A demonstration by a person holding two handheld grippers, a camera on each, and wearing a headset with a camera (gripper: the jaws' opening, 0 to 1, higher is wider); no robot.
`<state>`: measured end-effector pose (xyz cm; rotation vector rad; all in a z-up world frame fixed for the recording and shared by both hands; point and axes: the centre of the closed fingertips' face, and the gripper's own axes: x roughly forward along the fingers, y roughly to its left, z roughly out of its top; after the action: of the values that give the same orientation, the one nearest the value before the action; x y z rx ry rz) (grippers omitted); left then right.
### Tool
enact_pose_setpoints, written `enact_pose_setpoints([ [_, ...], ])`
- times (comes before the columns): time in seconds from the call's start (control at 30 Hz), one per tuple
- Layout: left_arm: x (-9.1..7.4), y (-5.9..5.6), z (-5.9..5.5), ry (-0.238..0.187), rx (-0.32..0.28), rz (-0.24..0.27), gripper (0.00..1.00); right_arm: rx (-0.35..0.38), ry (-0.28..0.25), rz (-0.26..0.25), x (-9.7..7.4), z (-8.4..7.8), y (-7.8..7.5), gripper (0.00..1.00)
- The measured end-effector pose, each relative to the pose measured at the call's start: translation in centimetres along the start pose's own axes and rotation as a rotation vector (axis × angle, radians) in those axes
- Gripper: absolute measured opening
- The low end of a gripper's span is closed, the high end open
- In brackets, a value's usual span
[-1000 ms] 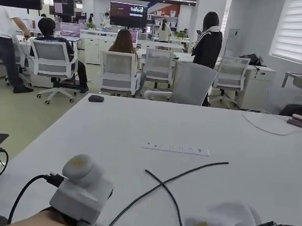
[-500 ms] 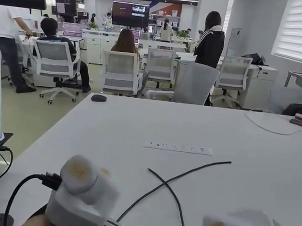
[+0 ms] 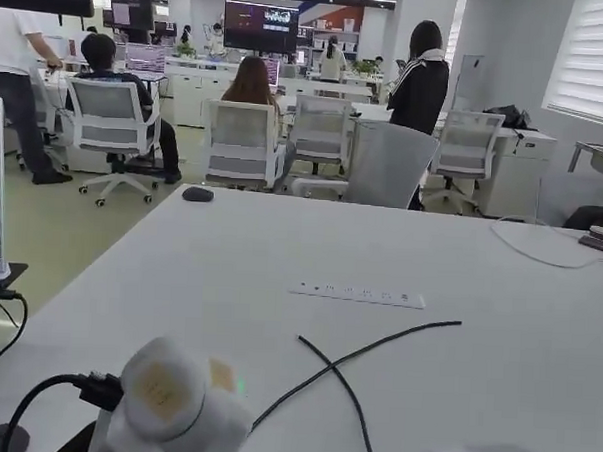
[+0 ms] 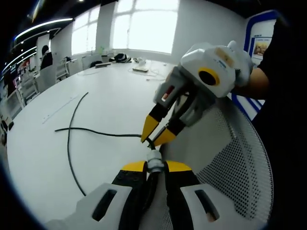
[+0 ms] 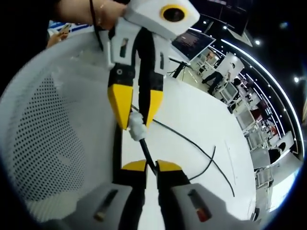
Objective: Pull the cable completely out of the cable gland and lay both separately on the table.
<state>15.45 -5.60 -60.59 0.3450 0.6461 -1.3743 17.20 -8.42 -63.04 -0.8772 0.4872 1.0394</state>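
cable gland (image 4: 154,159) first: the pale fitting is pinched between the yellow tips of my left gripper (image 4: 156,166), which are clamped tight on it in the left gripper view. my right gripper (image 4: 156,136) comes in from the right of that view, its tips clenched on the black cable (image 4: 96,132) just beyond the gland's mouth, very near the left tips but apart from them. the cable is not yet out of the gland (in the right gripper view i see it run straight from the gland's end down between my right jaws). the two grippers meet by the near edge of the table (image 3: 229,273), with a white perforated surface (image 4: 230,158) beside them. past the right gripper the cable lies on the tabletop and trails away. in the head view two strands of it cross each other, short of a white power strip (image 3: 357,294). a dark mouse (image 3: 197,193) lies near the far edge, with office chairs and people beyond.
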Motion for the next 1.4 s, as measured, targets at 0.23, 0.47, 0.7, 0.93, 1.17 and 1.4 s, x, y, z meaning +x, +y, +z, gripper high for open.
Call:
enact_pose_setpoints([
  [0.23, -0.2, 0.4, -0.1, 0.016, 0.024, 0.014, 0.15, 0.024, 0.024, -0.016, -0.8, -1.3, -1.0, 0.05],
  [0.47, -0.3, 0.5, -0.3, 0.03, 0.045, 0.014, 0.15, 0.059, 0.034, -0.007, -1.5, -2.8, -1.4, 0.05],
  [0.7, -0.2, 0.8, -0.6, 0.05, 0.056, 0.016, 0.15, 0.068, 0.061, 0.016, -1.7, -4.3, -1.5, 0.04],
  [0.93, -0.3, 0.8, -1.4, 0.087, 0.07, 0.023, 0.15, 0.089, 0.096, 0.04, -1.7, -6.5, -1.5, 0.04],
  [1.17, -0.4, 0.9, -2.0, 0.111, 0.072, 0.029, 0.15, 0.111, 0.138, 0.047, -1.8, -8.8, -1.8, 0.04],
  [1.4, -0.6, 1.1, -2.2, 0.119, 0.067, 0.034, 0.15, 0.162, 0.176, 0.045, -1.7, -11.1, -1.9, 0.04],
])
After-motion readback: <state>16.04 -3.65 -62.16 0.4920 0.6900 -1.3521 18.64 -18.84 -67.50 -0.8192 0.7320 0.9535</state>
